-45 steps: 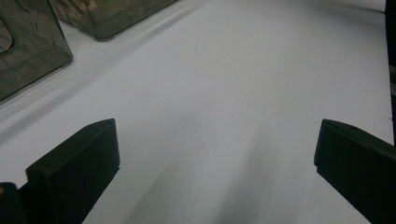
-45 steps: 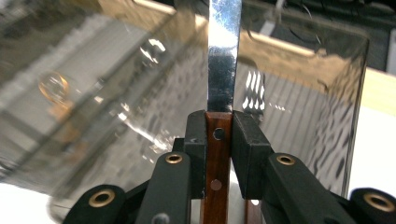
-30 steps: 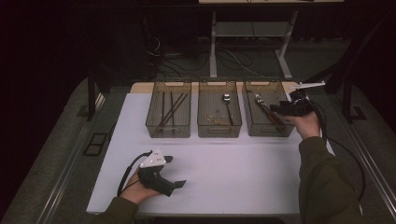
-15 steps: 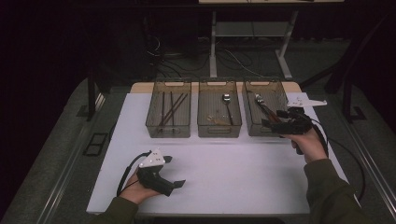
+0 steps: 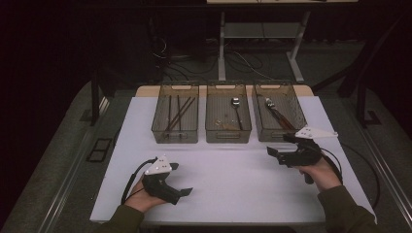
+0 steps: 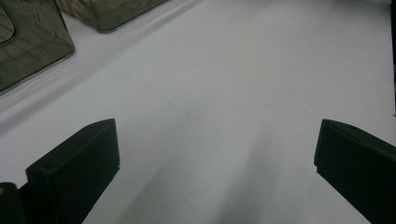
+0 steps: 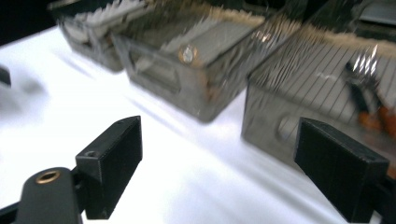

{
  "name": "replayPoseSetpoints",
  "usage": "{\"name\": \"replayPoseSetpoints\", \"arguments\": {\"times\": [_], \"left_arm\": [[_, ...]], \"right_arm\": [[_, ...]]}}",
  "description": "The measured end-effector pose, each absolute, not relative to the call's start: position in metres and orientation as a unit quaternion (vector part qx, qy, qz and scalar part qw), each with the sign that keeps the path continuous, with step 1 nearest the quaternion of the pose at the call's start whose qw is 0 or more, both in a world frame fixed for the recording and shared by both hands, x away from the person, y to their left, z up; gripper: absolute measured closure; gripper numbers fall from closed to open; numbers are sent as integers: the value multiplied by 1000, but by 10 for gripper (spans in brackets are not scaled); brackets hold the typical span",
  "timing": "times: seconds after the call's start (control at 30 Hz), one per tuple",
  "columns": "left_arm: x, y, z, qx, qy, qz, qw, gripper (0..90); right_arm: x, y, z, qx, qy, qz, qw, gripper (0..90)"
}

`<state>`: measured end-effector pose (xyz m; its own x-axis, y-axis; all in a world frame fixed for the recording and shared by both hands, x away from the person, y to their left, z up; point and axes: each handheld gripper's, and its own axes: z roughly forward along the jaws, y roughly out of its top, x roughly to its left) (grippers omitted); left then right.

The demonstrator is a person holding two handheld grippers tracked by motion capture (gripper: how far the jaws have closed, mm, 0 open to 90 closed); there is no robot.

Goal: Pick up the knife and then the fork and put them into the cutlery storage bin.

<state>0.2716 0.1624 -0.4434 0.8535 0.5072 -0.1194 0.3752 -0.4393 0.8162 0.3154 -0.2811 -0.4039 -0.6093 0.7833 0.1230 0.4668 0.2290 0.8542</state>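
**Both grippers empty over the white mat**

We see a white mat [image 5: 233,179] on the table, with three smoky plastic bins in a row along its far edge. The left bin [image 5: 175,119] holds chopsticks [image 5: 179,112], the middle bin [image 5: 228,119] a spoon [image 5: 236,108], and the right bin [image 5: 278,116] a fork [image 5: 276,112] with dark-handled pieces.

Our left gripper [image 5: 187,192] rests low near the mat's near left part, held in the left hand [image 5: 141,199]. In the left gripper view its jaws stand wide apart with bare mat between them; two bin corners show at the upper left.

Our right gripper [image 5: 271,154] hovers in the right hand [image 5: 320,174], just in front of the right bin, pointing left. In the right gripper view its jaws are spread, nothing between them, with the bins blurred beyond; the spoon bowl [image 7: 187,54] glints in the middle one.
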Motion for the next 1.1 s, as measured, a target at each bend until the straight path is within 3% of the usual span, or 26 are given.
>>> {"name": "replayPoseSetpoints", "arguments": {"times": [0.7,1.1], "left_arm": [[270,164,-441,844,259,77,462,0],[270,164,-441,843,261,77,463,0]], "right_arm": [[265,-279,-439,381,788,463,137,153],[257,-288,-445,381,794,450,149,153]]}}
